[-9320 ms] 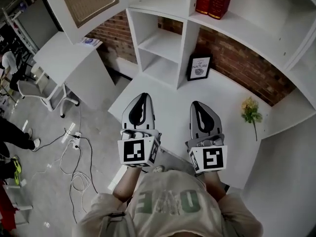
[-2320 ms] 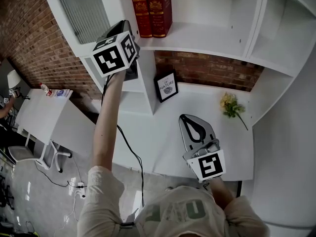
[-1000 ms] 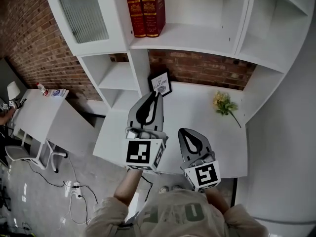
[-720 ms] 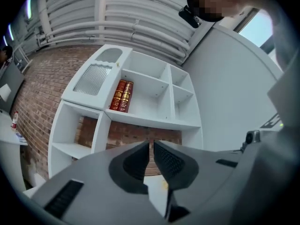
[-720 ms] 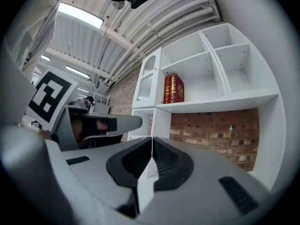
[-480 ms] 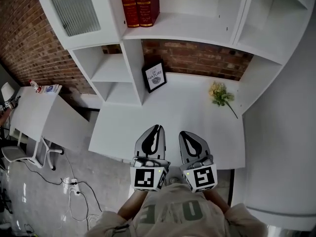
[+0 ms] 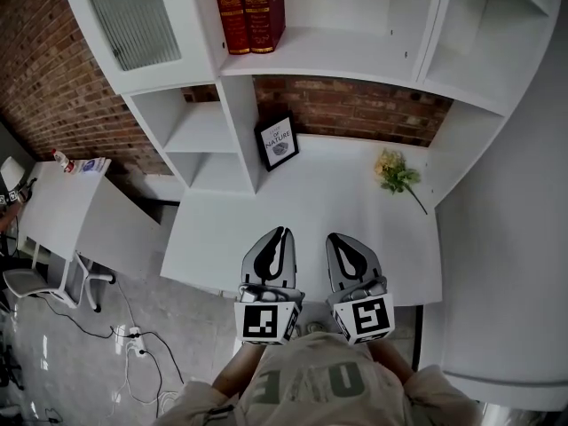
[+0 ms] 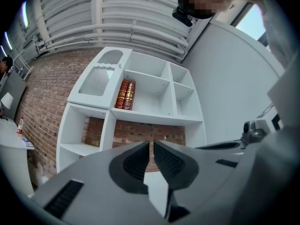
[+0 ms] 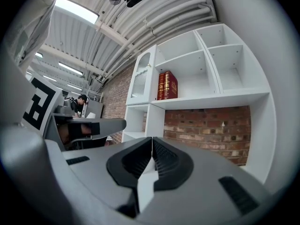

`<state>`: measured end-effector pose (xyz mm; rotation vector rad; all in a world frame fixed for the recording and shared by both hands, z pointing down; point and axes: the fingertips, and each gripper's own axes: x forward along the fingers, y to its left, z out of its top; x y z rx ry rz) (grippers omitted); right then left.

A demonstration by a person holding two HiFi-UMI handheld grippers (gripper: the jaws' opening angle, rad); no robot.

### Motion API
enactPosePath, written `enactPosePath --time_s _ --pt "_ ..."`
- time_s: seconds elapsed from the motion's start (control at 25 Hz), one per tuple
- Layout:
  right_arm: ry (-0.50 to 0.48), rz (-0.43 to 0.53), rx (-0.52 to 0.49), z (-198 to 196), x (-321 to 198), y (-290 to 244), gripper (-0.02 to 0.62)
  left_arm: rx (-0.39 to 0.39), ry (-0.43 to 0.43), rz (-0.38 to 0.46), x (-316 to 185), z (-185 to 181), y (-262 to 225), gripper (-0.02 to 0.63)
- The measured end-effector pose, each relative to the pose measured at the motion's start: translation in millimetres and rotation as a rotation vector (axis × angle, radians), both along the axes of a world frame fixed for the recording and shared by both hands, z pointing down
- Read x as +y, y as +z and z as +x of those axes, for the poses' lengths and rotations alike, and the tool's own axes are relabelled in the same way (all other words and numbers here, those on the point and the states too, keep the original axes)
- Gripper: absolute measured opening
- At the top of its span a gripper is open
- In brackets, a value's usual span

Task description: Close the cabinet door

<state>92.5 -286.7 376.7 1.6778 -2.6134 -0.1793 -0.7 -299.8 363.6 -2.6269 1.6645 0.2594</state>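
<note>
Head view: cabinet door (image 7: 133,27) flush (closed).

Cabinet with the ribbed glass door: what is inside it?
The cabinet door is shut; its ribbed glass shows only grey, so any contents are hidden. Two red books stand in the open compartment beside it.
</note>
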Motion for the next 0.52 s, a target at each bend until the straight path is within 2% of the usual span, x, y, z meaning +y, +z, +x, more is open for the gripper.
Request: enactPosePath --time_s 0.52 --pt "-0.009 -0.007 -0.002 -2.4 -2.0 1.6 0.017 -0.009 -0.01 -0.023 -0.3 -2.3 7.6 0.037"
